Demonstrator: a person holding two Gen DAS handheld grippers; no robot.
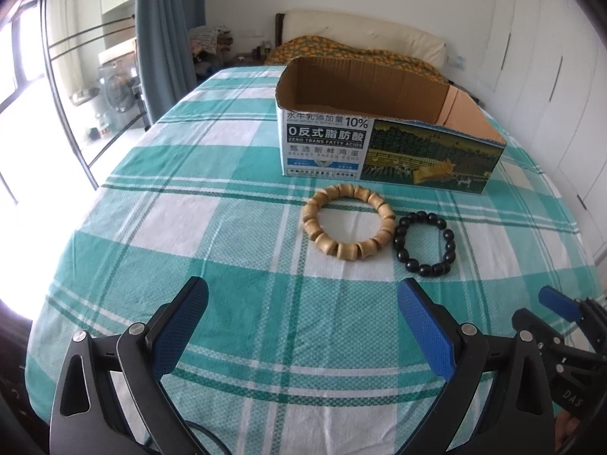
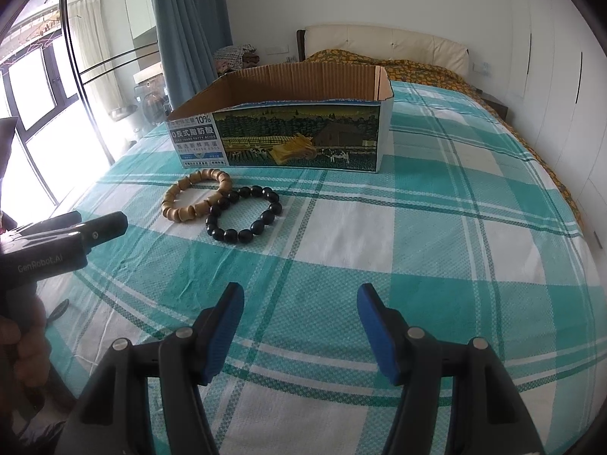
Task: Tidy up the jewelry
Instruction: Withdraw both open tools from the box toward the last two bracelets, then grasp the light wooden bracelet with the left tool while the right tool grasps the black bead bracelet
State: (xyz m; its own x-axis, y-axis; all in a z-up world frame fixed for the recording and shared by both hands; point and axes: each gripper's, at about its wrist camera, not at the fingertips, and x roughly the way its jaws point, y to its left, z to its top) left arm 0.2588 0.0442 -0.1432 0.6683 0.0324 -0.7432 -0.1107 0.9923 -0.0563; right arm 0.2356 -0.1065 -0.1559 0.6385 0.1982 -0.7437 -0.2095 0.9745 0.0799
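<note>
Bed (image 1: 227,189) carries cardboard box (image 1: 322,144) printed "ZERO TRANS FATTY ACIDS", "10%". Wooden bracelet (image 1: 347,223) touches black bracelet (image 1: 425,244) before it. Left gripper (image 1: 303,303) and right gripper (image 2: 299,303) spread, empty.

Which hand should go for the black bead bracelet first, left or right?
Right, probably. The black bracelet lies on the right of the wooden bracelet, nearer the right gripper, whose jaws are open and empty. The left gripper lines up better with the wooden one.

home bedroom — bed (image 2: 417,227), curtain (image 2: 186,30)
</note>
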